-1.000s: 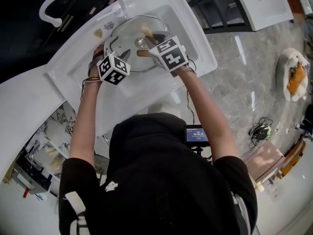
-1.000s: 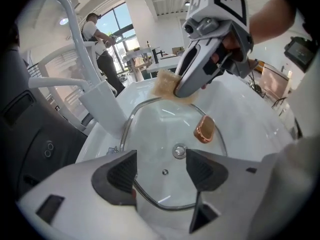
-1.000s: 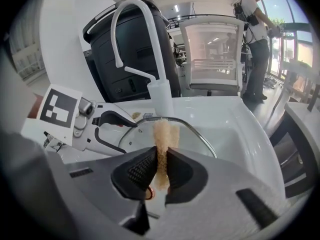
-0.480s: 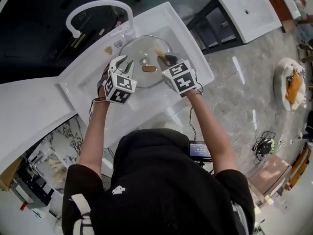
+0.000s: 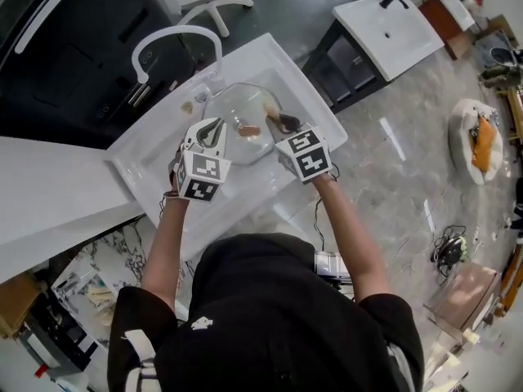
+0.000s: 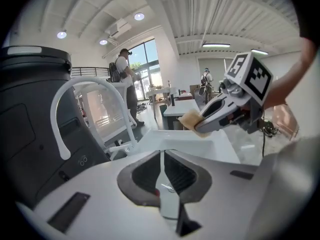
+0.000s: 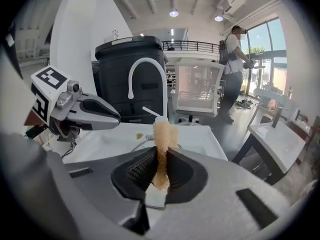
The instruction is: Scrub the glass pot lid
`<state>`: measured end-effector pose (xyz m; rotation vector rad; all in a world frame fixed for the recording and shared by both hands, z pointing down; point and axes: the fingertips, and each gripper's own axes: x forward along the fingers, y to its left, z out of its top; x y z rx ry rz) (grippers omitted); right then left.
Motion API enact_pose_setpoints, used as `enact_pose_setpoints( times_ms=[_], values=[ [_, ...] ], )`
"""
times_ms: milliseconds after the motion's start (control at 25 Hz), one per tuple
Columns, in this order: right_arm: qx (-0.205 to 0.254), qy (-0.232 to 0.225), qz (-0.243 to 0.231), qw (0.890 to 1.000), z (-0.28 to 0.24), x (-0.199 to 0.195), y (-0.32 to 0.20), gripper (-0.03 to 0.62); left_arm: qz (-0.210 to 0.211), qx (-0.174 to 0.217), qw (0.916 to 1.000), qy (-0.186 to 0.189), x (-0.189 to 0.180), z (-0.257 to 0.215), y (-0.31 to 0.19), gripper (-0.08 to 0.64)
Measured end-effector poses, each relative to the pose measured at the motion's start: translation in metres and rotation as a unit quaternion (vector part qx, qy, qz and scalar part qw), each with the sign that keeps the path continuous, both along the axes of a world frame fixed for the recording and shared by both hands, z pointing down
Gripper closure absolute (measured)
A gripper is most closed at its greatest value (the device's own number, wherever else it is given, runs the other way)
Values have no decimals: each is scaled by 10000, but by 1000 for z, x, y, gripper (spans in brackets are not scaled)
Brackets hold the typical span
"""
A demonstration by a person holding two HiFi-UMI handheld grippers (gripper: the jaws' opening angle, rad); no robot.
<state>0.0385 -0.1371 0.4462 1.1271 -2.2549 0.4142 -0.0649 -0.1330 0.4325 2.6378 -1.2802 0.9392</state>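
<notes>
The glass pot lid [image 5: 233, 104] lies flat in the white sink [image 5: 155, 162], its brown knob [image 5: 248, 130] at the centre. My left gripper [image 5: 214, 127] hangs over the lid's left rim. Its jaws have just been closing and now stand shut with nothing between them, as the left gripper view [image 6: 162, 171] shows. My right gripper [image 5: 279, 121] hovers over the lid's right side, shut on a tan sponge [image 7: 161, 139] that sticks up out of the jaws. That sponge [image 6: 191, 120] and the right gripper [image 6: 201, 124] also show in the left gripper view. The left gripper [image 7: 118, 117] appears at the left of the right gripper view.
A white arched faucet [image 5: 176, 43] stands at the sink's far edge, with a black bin [image 7: 130, 59] behind it. Small scraps [image 5: 187, 106] lie on the sink's rim. A second white basin [image 5: 392, 15] stands at the upper right. A person [image 7: 232, 59] stands far back by the windows.
Both grippers have lifted up off the lid. The left jaws, open at the lid's left rim before, have closed empty. The right gripper keeps the sponge.
</notes>
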Motion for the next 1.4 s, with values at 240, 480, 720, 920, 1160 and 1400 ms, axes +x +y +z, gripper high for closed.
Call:
enact_pose_setpoints(
  times_ms=[240, 480, 720, 920, 1160, 1400],
  values=[
    [497, -161, 243, 9983, -44, -6, 21, 571, 30, 302, 9987, 414, -2, -43, 23, 540],
    [884, -405, 370, 9946, -89, -15, 49, 571, 79, 556, 9943, 909, -4, -89, 48, 540],
    [1416, -556, 464, 9873, -139, -27, 67, 571, 200, 882, 9880, 1255, -9, -135, 70, 540],
    [1741, -631, 469, 9816, -173, -41, 90, 571, 356, 1160, 9831, 1370, -13, -165, 91, 540],
    [2100, -580, 573, 9743, -199, -47, 119, 571, 403, 1366, 9763, 1627, -21, -189, 114, 540],
    [2225, -720, 736, 9695, -209, -44, 136, 571, 468, 1262, 9763, 1694, -17, -193, 126, 540]
  ],
)
